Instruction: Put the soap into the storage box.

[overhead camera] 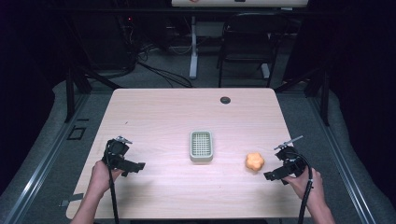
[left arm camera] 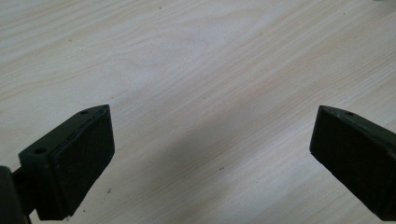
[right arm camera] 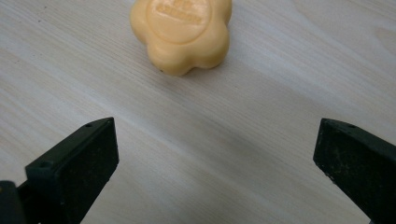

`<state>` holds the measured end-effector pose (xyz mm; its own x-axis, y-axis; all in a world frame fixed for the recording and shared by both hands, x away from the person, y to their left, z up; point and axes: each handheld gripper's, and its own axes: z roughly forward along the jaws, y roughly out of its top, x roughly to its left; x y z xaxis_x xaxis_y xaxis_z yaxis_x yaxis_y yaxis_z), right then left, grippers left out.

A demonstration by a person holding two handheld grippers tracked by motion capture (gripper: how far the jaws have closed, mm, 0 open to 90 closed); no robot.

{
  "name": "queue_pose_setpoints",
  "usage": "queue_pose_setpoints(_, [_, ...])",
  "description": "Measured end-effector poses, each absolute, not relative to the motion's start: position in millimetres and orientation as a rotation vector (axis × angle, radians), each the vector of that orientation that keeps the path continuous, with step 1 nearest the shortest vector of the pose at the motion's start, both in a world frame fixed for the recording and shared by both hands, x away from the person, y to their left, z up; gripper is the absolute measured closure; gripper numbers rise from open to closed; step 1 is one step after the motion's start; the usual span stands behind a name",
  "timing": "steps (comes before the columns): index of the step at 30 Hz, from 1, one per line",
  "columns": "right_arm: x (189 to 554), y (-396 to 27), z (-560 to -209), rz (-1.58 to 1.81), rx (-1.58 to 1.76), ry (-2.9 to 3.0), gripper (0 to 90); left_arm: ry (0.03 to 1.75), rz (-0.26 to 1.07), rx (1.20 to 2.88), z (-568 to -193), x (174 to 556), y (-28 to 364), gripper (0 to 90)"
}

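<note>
A pale wooden table (overhead camera: pixel 154 112) carries a round dark grommet (overhead camera: pixel 225 100) near its far edge. Beyond it stands a black folding chair (overhead camera: pixel 247 39) on the grey floor (overhead camera: pixel 159 79).

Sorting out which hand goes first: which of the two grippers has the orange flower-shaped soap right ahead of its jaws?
The right gripper: the soap lies just beyond its open jaws, untouched. The left gripper faces bare table, far across the grey dish.

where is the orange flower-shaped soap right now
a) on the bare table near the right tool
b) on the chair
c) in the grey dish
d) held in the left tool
a: the soap lies on the table, just ahead of the open right tool, apart from the dish.
</note>
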<state>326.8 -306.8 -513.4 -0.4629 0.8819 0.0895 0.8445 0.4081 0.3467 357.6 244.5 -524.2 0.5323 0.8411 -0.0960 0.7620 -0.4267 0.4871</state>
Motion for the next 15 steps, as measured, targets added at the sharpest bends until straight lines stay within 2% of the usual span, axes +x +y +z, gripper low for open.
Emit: queue_pose_setpoints(15, [338,-294,-505,0.516,1.514,2.592,0.0,1.305,0.221,2.297,-525,358,245,0.0])
